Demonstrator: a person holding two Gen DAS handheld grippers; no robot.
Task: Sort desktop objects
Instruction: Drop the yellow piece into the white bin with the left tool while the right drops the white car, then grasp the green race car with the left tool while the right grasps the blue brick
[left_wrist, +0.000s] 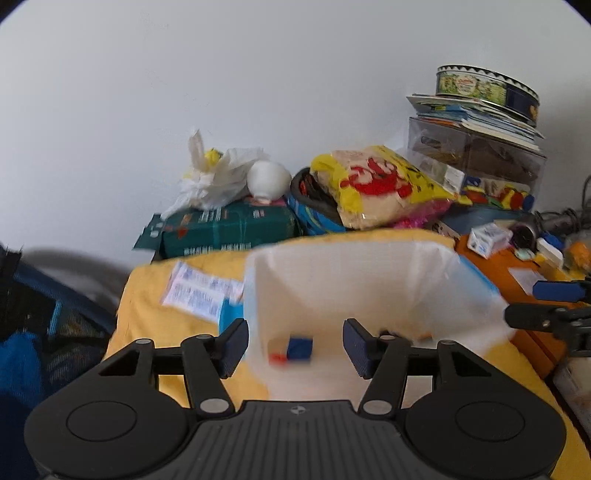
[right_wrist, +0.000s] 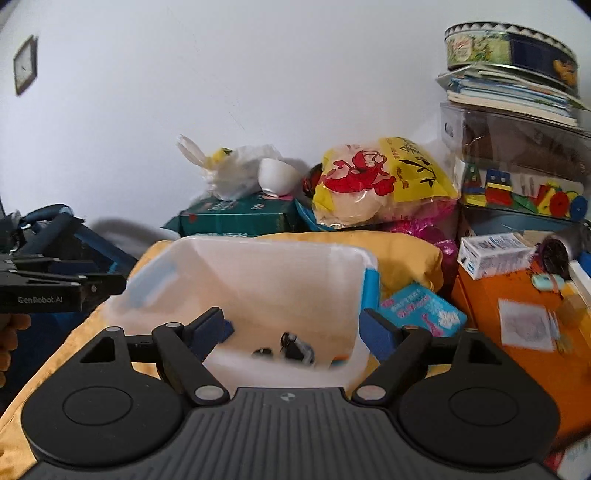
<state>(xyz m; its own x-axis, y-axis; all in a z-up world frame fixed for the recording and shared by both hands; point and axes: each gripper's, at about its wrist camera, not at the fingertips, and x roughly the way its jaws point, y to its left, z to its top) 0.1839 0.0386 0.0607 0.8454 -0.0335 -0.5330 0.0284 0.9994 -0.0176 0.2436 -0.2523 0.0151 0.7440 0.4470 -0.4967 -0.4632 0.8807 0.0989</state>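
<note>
A translucent white plastic bin (left_wrist: 369, 280) (right_wrist: 258, 273) stands on a yellow cloth (left_wrist: 147, 295) (right_wrist: 406, 254). Inside it lie a blue block (left_wrist: 300, 347), a small red piece (left_wrist: 277, 357) and dark small objects (right_wrist: 295, 349). My left gripper (left_wrist: 295, 345) is open and empty, its jaws astride the bin's near left wall. My right gripper (right_wrist: 295, 330) is open and empty, its jaws spanning the bin's near wall. The right gripper shows at the right edge of the left wrist view (left_wrist: 554, 306); the left gripper shows at the left edge of the right wrist view (right_wrist: 55, 288).
A blue-pink packet (right_wrist: 424, 310) lies right of the bin; a blue-white packet (left_wrist: 203, 291) lies left of it. An orange surface (right_wrist: 517, 295) holds a white box (right_wrist: 491, 254) and paper. Behind stand a green box (left_wrist: 229, 229), a yellow snack bag (right_wrist: 380, 181), stacked books and a tin (right_wrist: 509, 48).
</note>
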